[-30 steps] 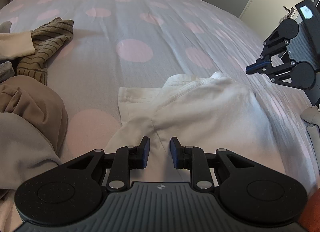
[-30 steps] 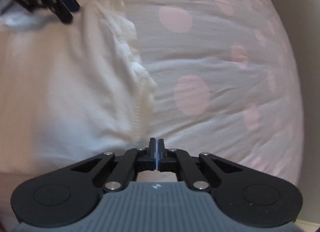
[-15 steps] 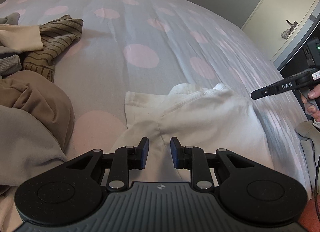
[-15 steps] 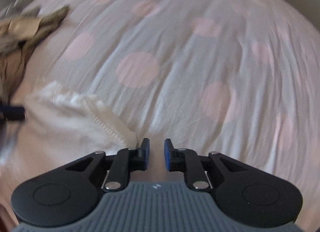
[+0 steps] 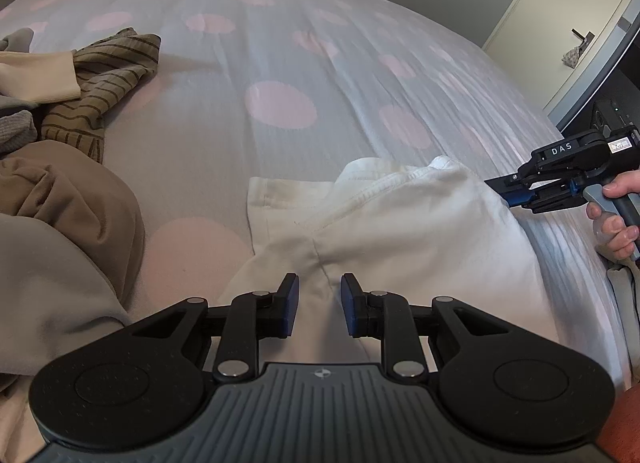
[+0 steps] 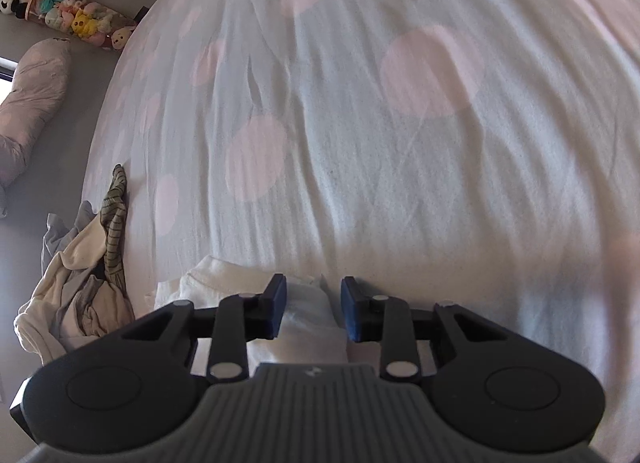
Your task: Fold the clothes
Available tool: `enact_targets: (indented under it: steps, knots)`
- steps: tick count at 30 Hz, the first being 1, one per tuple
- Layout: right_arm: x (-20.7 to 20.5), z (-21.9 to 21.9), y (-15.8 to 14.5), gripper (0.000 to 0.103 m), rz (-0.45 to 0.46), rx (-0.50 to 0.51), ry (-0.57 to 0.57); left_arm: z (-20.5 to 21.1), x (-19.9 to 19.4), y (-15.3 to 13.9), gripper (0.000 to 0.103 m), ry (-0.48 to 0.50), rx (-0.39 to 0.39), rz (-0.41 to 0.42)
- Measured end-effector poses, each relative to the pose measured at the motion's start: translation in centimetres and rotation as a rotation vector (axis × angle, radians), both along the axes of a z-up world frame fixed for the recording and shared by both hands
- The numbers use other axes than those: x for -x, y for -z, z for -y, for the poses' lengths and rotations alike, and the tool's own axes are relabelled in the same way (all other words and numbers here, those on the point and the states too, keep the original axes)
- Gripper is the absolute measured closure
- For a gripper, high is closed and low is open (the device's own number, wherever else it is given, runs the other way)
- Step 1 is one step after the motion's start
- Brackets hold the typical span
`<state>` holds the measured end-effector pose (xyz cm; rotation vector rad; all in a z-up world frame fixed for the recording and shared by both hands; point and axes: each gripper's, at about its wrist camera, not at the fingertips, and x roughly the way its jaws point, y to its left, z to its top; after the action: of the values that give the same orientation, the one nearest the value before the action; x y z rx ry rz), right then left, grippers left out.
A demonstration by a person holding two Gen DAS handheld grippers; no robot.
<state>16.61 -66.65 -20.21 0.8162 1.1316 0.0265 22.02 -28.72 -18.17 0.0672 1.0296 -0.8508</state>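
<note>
The left claw [image 5: 319, 303] hangs with jaws apart over the near end of the white garment [image 5: 400, 231], gripping nothing. The garment lies on the polka-dot bed [image 5: 280, 63]. At its right edge the right claw [image 6: 313, 309], jaws narrowing but not yet pressing, has white cloth between them. Farther left lie a tan garment [image 5: 68, 199] and a striped garment [image 5: 104, 79].

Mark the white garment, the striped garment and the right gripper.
white garment [image 5: 420, 231], left wrist view, on its flat middle panel.
striped garment [image 5: 108, 75], left wrist view, on its crumpled striped folds.
right gripper [image 6: 311, 309], right wrist view, midway between its fingertips, above white cloth.
</note>
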Motion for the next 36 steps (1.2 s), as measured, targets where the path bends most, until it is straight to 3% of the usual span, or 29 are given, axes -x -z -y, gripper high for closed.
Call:
enact_targets:
  steps: [3, 7, 14, 16, 17, 19, 23, 25, 26, 27, 30, 36]
  knots:
    - [-0.4, -0.6, -0.5, 0.094, 0.034, 0.03, -0.038, 0.0, 0.0, 0.1, 0.082, 0.0, 0.0, 0.0]
    - [-0.3, -0.5, -3.0, 0.098, 0.126, 0.142, -0.037, 0.0, 0.0, 0.1, 0.082, 0.0, 0.0, 0.001]
    - [-0.7, -3.5, -4.5, 0.1, 0.197, 0.475, -0.203, -0.1, -0.1, 0.1, 0.082, -0.001, 0.003, -0.001]
    - [-0.6, -4.4, -4.3, 0.103, 0.201, 0.556, -0.209, -0.4, -0.3, 0.0, 0.082, -0.012, 0.016, 0.002]
    - [-0.2, -4.6, -4.6, 0.103, 0.208, 0.642, -0.185, -0.6, -0.4, 0.0, 0.082, -0.024, 0.025, 0.007]
    - [0.1, -4.4, -5.1, 0.1, 0.216, 0.73, -0.143, -1.3, -0.7, -0.5, 0.082, -0.076, 0.037, 0.041]
    - [2.0, -5.0, -5.3, 0.092, 0.256, 0.657, -0.151, -2.6, -1.6, -1.1, 0.081, -0.138, 0.08, 0.05]
    - [3.3, -6.3, -5.1, 0.061, 0.286, 0.645, -0.152, -3.3, -2.0, -1.3, 0.07, -0.162, 0.103, 0.045]
    - [4.0, -6.9, -4.9, 0.057, 0.301, 0.64, -0.152, -3.5, -2.1, -1.2, 0.055, -0.165, 0.109, 0.027]
    - [4.9, -7.5, -4.7, 0.055, 0.314, 0.634, -0.153, -3.7, -2.2, -1.1, 0.05, -0.162, 0.111, 0.006]
    - [7.8, -9.0, -3.9, 0.049, 0.348, 0.631, -0.125, -3.8, -1.8, -0.7, 0.049, -0.145, 0.085, -0.036]
    - [12.2, -9.2, -1.2, 0.047, 0.365, 0.56, 0.02, -4.0, -0.2, 1.0, 0.046, -0.16, 0.048, -0.132]
